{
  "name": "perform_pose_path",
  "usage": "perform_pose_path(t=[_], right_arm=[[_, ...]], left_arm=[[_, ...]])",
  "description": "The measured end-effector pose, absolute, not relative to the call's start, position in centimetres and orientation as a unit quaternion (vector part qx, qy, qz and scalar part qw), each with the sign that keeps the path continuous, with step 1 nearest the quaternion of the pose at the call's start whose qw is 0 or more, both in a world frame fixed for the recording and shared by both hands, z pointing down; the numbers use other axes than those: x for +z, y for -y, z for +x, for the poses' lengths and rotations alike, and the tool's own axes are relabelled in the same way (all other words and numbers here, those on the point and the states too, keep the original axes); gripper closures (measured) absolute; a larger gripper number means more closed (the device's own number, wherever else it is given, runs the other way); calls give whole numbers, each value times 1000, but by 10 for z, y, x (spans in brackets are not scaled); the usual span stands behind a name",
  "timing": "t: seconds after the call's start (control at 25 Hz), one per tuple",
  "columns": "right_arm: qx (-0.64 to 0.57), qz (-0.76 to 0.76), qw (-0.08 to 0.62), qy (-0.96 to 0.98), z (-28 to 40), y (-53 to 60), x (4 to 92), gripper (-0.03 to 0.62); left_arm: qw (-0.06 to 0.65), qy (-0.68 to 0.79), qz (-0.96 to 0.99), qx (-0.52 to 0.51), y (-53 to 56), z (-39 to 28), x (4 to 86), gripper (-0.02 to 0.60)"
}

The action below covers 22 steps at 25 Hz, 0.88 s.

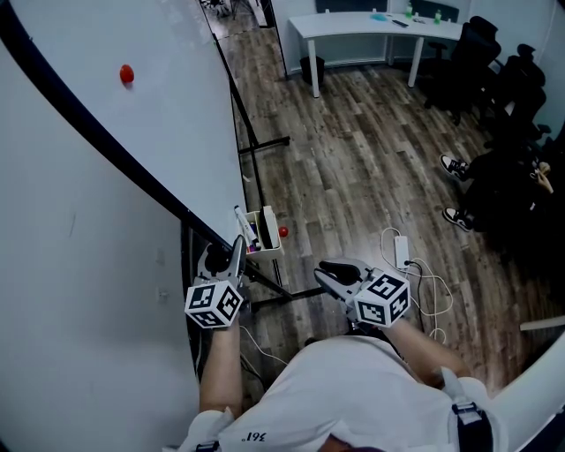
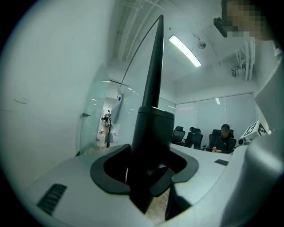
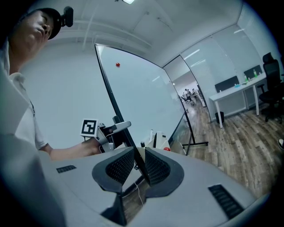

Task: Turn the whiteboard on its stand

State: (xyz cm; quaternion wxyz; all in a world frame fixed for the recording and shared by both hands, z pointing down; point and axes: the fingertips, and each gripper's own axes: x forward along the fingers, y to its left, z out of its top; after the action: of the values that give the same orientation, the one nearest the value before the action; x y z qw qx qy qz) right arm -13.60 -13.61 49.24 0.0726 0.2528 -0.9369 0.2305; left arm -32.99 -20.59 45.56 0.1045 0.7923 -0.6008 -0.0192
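Beside the black-framed white whiteboard [image 1: 177, 132], the left gripper [image 1: 235, 251] clamped its edge, right gripper [image 1: 321, 271] closed empty; a one-sided grip could slip.

Glossy whiteboard [image 1: 168, 124], wood-grain floor [image 1: 353, 168]

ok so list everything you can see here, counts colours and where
whiteboard: one, white with black frame, left, tilted
stand: one, black, legs on the wood floor
magnet: one, red, on the whiteboard's face
marker tray: one, white, at the whiteboard's lower corner, markers inside
red round thing: one, small, beside the marker tray
desk: one, white, far end
office chairs: several, black, right of the desk
seated person: one, dark clothes, right edge
power strip: one, white, on the floor among white cables
left tongs: grey, closed round the whiteboard's black frame
right tongs: grey, together, nothing held
shirt: white, wearer's own, bottom
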Motion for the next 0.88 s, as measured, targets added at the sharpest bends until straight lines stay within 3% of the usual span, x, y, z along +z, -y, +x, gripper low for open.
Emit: perform_pose_path(t=[0.88], right_arm=[[232,246,69,939,-136,117,498,503]], left_arm=[[110,602,791,-20,145,-287,458,365]])
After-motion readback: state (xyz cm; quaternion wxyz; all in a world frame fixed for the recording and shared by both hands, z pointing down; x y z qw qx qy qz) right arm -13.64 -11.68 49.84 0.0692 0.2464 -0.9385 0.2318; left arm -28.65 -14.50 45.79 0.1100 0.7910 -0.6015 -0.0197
